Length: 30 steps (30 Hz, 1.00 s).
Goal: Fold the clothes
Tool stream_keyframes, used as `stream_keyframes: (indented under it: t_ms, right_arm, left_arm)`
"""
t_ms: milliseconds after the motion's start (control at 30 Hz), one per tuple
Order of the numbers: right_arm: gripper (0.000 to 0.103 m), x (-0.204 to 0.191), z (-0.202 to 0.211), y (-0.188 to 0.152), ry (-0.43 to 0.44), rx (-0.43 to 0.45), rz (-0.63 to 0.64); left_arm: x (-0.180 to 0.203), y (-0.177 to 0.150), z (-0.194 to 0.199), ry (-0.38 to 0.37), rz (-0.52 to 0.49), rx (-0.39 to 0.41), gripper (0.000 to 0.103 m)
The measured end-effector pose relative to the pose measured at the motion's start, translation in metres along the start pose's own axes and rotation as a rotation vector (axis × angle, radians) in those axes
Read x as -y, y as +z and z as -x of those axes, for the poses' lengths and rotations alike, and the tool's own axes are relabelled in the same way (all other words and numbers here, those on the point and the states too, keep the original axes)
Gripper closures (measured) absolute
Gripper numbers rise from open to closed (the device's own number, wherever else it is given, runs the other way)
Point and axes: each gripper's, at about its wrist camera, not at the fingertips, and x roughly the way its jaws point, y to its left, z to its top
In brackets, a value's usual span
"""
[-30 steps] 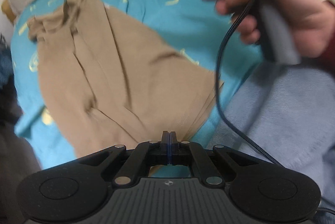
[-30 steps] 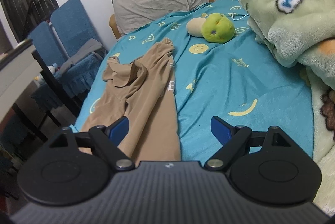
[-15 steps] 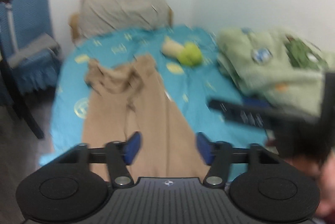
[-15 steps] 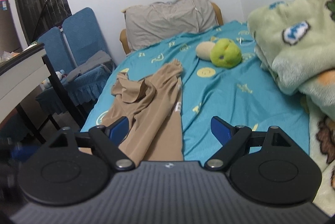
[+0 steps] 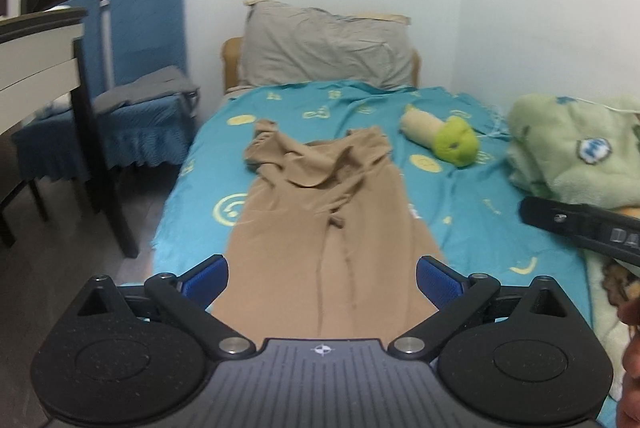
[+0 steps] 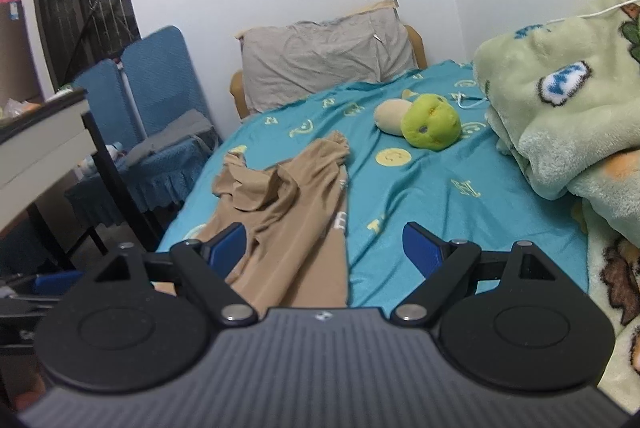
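Note:
A tan pair of trousers (image 5: pixel 320 228) lies lengthwise on the teal bedsheet (image 5: pixel 460 212), its far end bunched up; it also shows in the right wrist view (image 6: pixel 288 224). My left gripper (image 5: pixel 322 276) is open and empty, held above the near end of the trousers. My right gripper (image 6: pixel 324 248) is open and empty, held above the trousers' right edge. The right gripper's body shows at the right of the left wrist view (image 5: pixel 580 228).
A grey pillow (image 5: pixel 324 48) leans at the headboard. A green and cream plush toy (image 5: pixel 444 140) lies on the sheet. A folded green blanket (image 6: pixel 560 116) is piled on the right. Blue chairs (image 5: pixel 132 88) and a desk (image 5: pixel 36 44) stand left of the bed.
My left gripper opened and swung up from looking down on the trousers to facing along the bed. The right gripper pulled back and lifted slightly, staying open.

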Motion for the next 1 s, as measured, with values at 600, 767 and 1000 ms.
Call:
stream_keyframes:
  t_ms: [600, 767, 1000]
  right_arm:
    - [0.033, -0.105, -0.226, 0.042, 0.184, -0.174, 0.278]
    - [0.036, -0.130, -0.306, 0.022, 0.151, -0.231, 0.387]
    - [0.093, -0.134, -0.345, 0.005, 0.067, -0.274, 0.515]
  left_arm:
    - [-0.071, 0.009, -0.025, 0.051, 0.200, 0.016, 0.001]
    - [-0.080, 0.007, -0.054, 0.062, 0.209, -0.009, 0.002]
    - [-0.089, -0.001, -0.063, 0.026, 0.282, -0.054, 0.002]
